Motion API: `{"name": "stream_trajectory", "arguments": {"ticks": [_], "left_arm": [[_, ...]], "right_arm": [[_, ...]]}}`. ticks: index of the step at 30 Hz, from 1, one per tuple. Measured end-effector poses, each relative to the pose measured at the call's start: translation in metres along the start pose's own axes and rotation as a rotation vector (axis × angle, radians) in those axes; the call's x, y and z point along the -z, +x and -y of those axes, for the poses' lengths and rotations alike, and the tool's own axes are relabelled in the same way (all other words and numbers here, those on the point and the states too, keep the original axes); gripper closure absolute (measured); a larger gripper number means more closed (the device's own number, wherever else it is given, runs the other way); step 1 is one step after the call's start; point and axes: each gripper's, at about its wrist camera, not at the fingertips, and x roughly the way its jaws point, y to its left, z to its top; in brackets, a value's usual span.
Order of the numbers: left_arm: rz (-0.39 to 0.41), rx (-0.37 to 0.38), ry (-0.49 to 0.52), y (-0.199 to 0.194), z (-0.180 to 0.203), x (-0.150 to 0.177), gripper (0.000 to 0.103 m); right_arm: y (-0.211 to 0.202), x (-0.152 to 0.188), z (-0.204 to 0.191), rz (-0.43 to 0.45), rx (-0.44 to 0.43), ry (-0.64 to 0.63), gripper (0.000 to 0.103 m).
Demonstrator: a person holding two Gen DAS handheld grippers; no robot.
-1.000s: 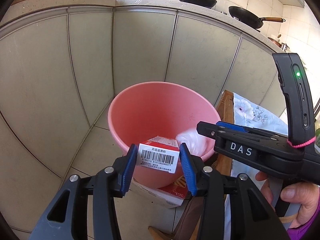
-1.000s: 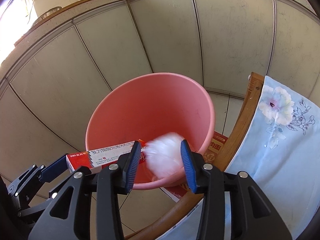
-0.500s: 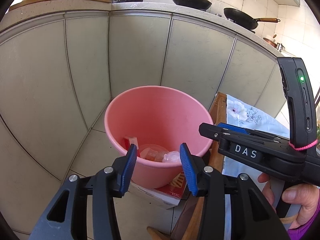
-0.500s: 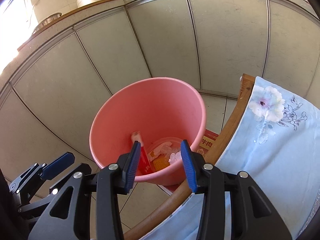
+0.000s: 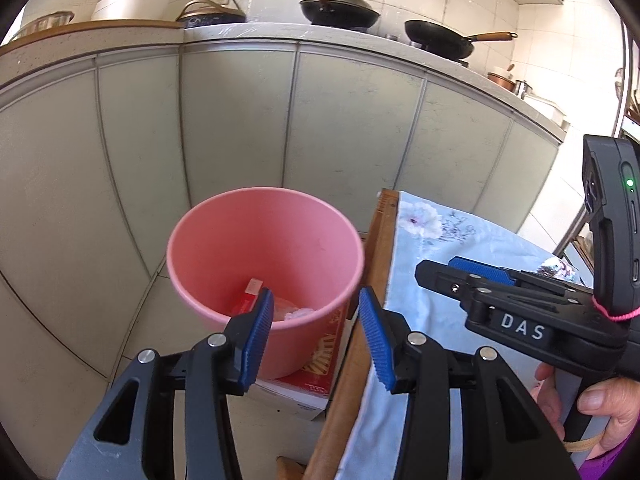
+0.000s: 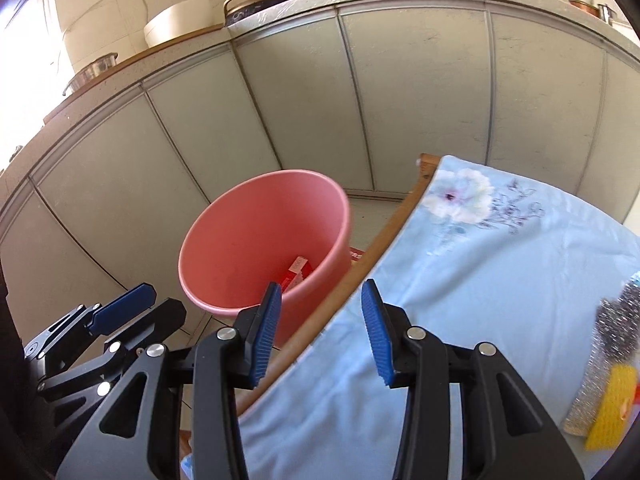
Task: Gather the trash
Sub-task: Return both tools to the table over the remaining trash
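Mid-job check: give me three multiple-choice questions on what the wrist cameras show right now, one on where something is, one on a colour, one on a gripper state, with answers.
1. Where is the red and white box?
A. On the blue cloth
B. Inside the bucket
C. Between the left gripper's fingers

2. What colour is the bucket?
A. Pink
B. Green
C. White

3. How do the left gripper and right gripper stand?
A. Both shut on trash
B. Left open, right shut
C. Both open and empty

Answers:
1 B: the box leans low against the bucket's inner wall, beside a pale crumpled piece.
2 A: its wall and rim show pink in both wrist views, standing on the floor by the table's wooden edge.
3 C: each pair of blue pads is spread with nothing between them.
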Motion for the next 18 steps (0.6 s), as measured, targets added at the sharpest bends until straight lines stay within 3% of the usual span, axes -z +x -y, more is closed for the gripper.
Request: {"name": "stream_trajectory", "arguments": {"ticks": [11,18], "left_arm": [[-0.006,0.14,0.08,-0.01,0.049,0.007,0.059],[-0.022,0.264,0.193,-0.02,0.087,0.019,0.059]], "right_arm": [[-0.066,0.034,0.043,0.037,0.079,0.042,0.061],[-0.108,0.057,0.081,0.079,0.161,0.1,0.061]]}}
